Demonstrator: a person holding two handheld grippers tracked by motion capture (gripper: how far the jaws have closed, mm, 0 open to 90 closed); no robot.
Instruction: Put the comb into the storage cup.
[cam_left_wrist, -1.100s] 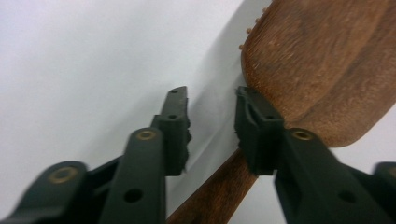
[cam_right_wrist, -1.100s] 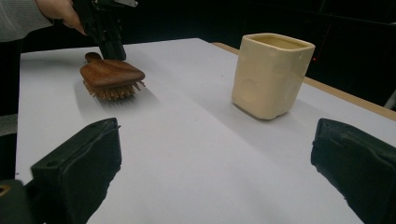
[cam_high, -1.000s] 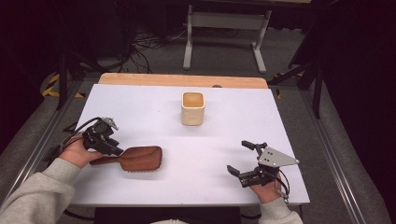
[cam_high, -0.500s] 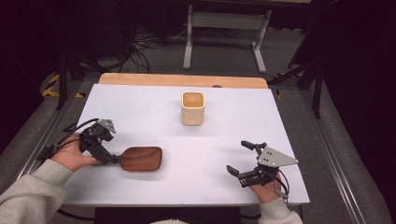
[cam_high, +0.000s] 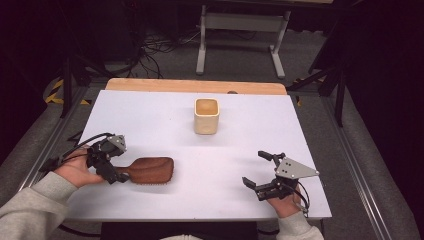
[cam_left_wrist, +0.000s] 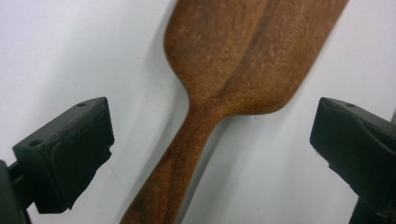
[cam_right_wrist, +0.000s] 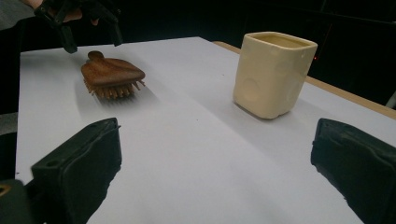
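Observation:
A brown wooden hairbrush (cam_high: 150, 170) lies bristles down on the white table (cam_high: 150, 120), at the front left, with its handle pointing left. My left gripper (cam_high: 120, 165) stands open around that handle. In the left gripper view the handle (cam_left_wrist: 187, 154) runs up between the wide-apart jaws of the gripper (cam_left_wrist: 215, 140), and neither pad touches it. My right gripper (cam_high: 253, 167) is open and holds nothing near the front right edge. In the right gripper view it (cam_right_wrist: 215, 163) faces the brush (cam_right_wrist: 112, 74), the left gripper (cam_right_wrist: 93, 44) and a cream square cup (cam_right_wrist: 273, 74).
The cream cup (cam_high: 206, 116) stands upright at the table's middle back. A wooden strip (cam_high: 195, 86) runs along the far edge. Behind it on the floor are a metal stand (cam_high: 240, 22) and cables. A wide bare stretch of tabletop separates brush, cup and right gripper.
My left hand and gripper have drawn slightly to the left along the brush handle. The brush, the cup and the right gripper stay where they were.

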